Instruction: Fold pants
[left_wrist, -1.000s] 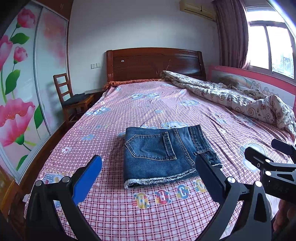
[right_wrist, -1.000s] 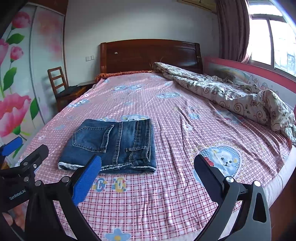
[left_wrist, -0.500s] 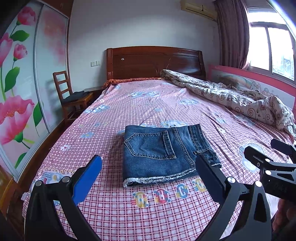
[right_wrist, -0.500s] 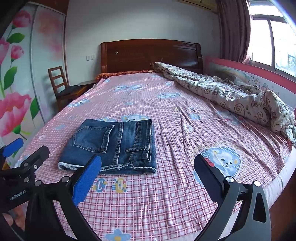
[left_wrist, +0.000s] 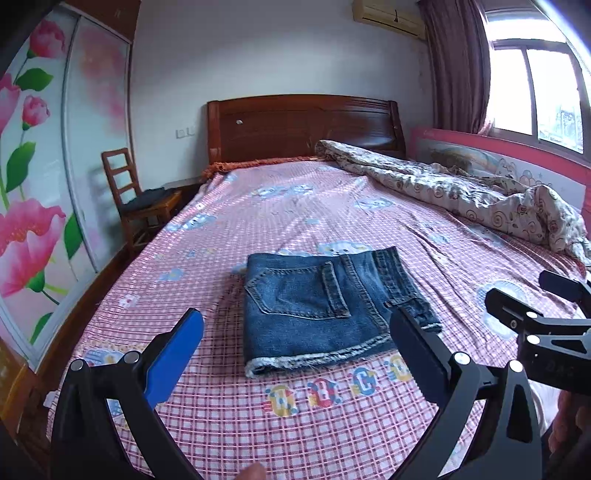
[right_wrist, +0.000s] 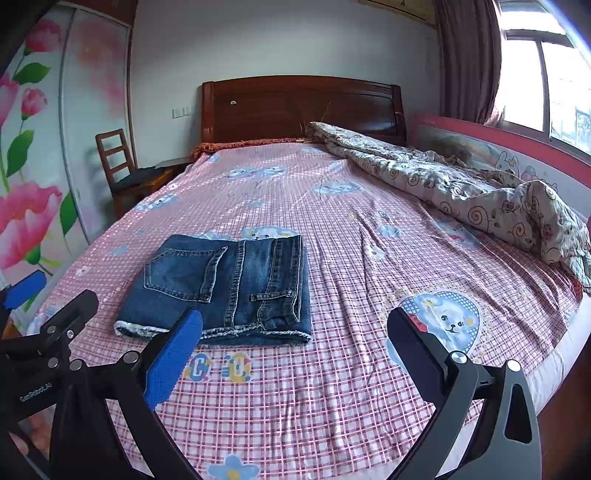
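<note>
Folded denim shorts (left_wrist: 325, 306) flat on bed (left_wrist: 295, 413); left claw (left_wrist: 295, 343), right claw (right_wrist: 293, 345) wide open, empty, seemingly clear above sheet.

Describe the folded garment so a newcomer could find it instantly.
Start at the big bed with the pink checked sheet. Near its foot edge, left of the puppy print, lie the denim shorts: dark blue, folded, with a frayed hem, unlike the pale crumpled quilt.

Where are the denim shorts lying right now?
The folded denim shorts lie on the pink checked bedsheet near the foot, centre in the left wrist view, left of centre in the right.
</note>
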